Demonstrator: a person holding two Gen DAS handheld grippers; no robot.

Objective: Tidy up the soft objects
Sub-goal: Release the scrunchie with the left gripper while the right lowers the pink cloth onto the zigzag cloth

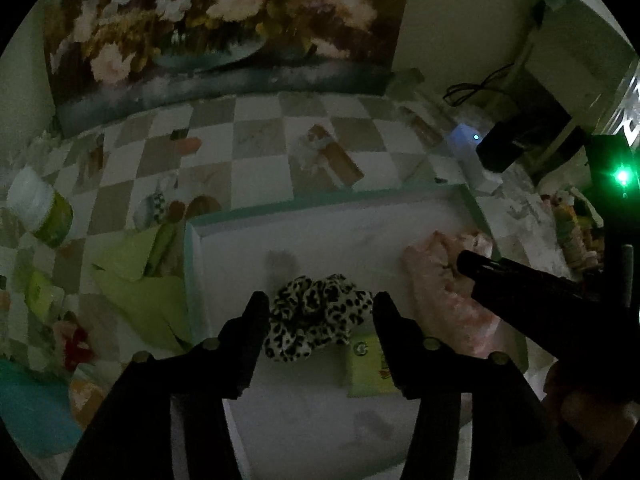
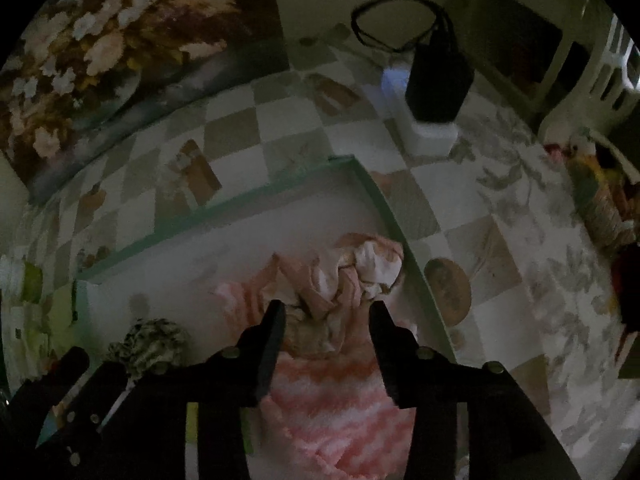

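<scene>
- A shallow white box (image 1: pixel 320 236) with a pale green rim lies on the checkered surface (image 1: pixel 256 136). Its far edge and right edge meet at a corner at the far right; its left wall runs from far to near.
- The box's floor is bare across its far half, which leaves open room there. The near half holds the soft things.
- Outside the left wall lie light green papers (image 1: pixel 136 280), close against the box. A white and green container (image 1: pixel 40 212) is farther left, well apart.
- Beyond the far right corner stands a black block on a white base (image 2: pixel 436 80), apart from the rim. A flower painting (image 1: pixel 224 20) leans along the far edge of the surface.
- The left gripper (image 1: pixel 320 304) is released, jaws spread, pads not pressing. The leopard-print scrunchie (image 1: pixel 316 320) lies on the box floor between and just under its fingertips.
- A small yellow-green card (image 1: pixel 368 368) lies just near of the scrunchie, partly under the right finger.
- The right gripper (image 2: pixel 326 312) is also released, jaws apart. The pink fuzzy cloth (image 2: pixel 332 400) with a crumpled peach piece on it lies below, against the box's right wall, bunched between the fingertips.
- The two soft things lie side by side, a strip of bare floor between them.
</scene>
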